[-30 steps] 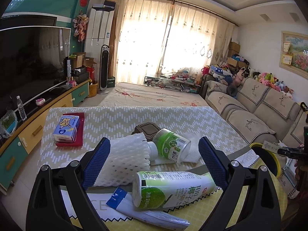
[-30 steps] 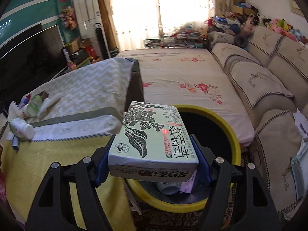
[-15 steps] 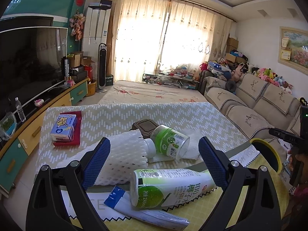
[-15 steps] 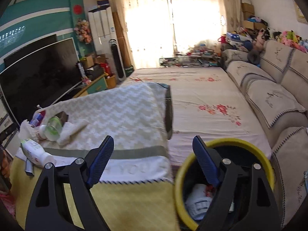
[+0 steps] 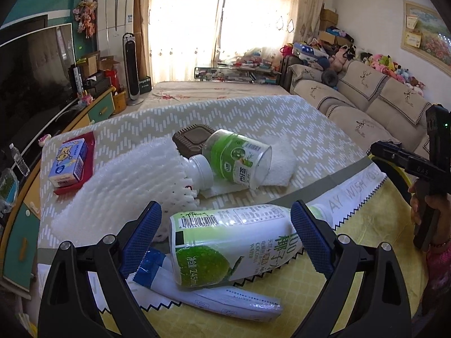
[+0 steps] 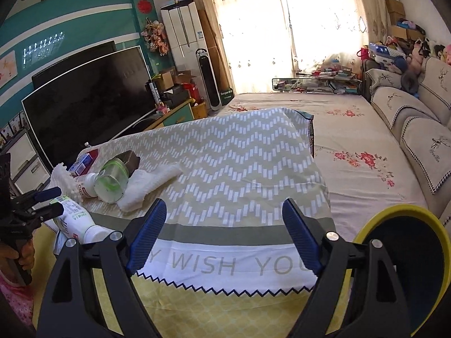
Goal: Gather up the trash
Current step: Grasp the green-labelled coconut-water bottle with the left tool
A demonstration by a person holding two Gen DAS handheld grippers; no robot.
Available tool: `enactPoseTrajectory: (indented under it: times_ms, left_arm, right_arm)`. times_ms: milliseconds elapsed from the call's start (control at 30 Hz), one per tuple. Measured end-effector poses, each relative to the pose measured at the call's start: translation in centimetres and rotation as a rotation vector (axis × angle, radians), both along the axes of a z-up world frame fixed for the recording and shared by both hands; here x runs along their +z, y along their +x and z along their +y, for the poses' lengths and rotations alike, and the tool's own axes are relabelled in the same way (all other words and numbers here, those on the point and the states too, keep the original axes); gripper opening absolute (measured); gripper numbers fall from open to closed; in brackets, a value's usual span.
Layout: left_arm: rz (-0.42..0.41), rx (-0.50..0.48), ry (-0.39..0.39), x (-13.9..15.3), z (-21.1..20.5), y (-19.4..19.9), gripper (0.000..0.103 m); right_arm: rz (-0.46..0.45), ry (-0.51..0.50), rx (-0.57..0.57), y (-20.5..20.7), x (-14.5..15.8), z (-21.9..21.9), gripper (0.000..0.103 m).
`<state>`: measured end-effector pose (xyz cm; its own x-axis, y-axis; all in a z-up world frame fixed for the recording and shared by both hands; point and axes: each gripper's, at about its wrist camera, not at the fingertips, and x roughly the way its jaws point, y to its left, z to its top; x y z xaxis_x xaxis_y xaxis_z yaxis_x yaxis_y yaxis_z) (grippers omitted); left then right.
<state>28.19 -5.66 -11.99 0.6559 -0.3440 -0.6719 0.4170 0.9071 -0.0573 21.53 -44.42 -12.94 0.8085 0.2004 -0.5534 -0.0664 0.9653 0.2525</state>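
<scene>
My left gripper (image 5: 225, 236) is open, its blue pads either side of a white and green coconut-water bottle (image 5: 234, 245) lying on the table, over a white and blue wrapper (image 5: 208, 295). Beyond lie a clear green-labelled jar (image 5: 239, 157), a small white bottle (image 5: 201, 171), white foam netting (image 5: 129, 177) and a brown square lid (image 5: 191, 140). My right gripper (image 6: 222, 236) is open and empty above the tablecloth's edge. The yellow-rimmed black bin (image 6: 406, 267) stands at its lower right. The bottle (image 6: 76, 219) also shows in the right wrist view.
A blue tissue box (image 5: 69, 163) sits on a red tray (image 5: 87, 166) at the table's far left. A white towel (image 6: 149, 183) lies by the jar. A TV (image 6: 84, 107) stands left; a sofa (image 5: 366, 98) runs along the right. The chevron tablecloth (image 6: 239, 155) covers the table.
My right gripper let the printed box go into the bin, then swung left over the table. My left gripper has moved forward and down around the coconut-water bottle.
</scene>
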Motion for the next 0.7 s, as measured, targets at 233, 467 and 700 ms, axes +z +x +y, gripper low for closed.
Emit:
enactPoseTrajectory:
  times_ms: [233,467,700]
  left_arm:
    - [0.079,-0.034,-0.023,-0.7,-0.8,-0.6,0.092]
    - [0.122,-0.230,0.036,-1.6,-5.5,-4.5,0.093]
    - [0.050,-0.380,0.217,-1.3,-7.3,-5.8,0.093]
  right_arm:
    - [-0.016,0.019,0.002,-0.3,0.3,-0.5,0.080]
    - [-0.034,0.045,-0.001,-0.5,0.7,-1.2,0.080]
    - [-0.052,0.054,-0.009,-0.8,0.9,-1.5,0.081]
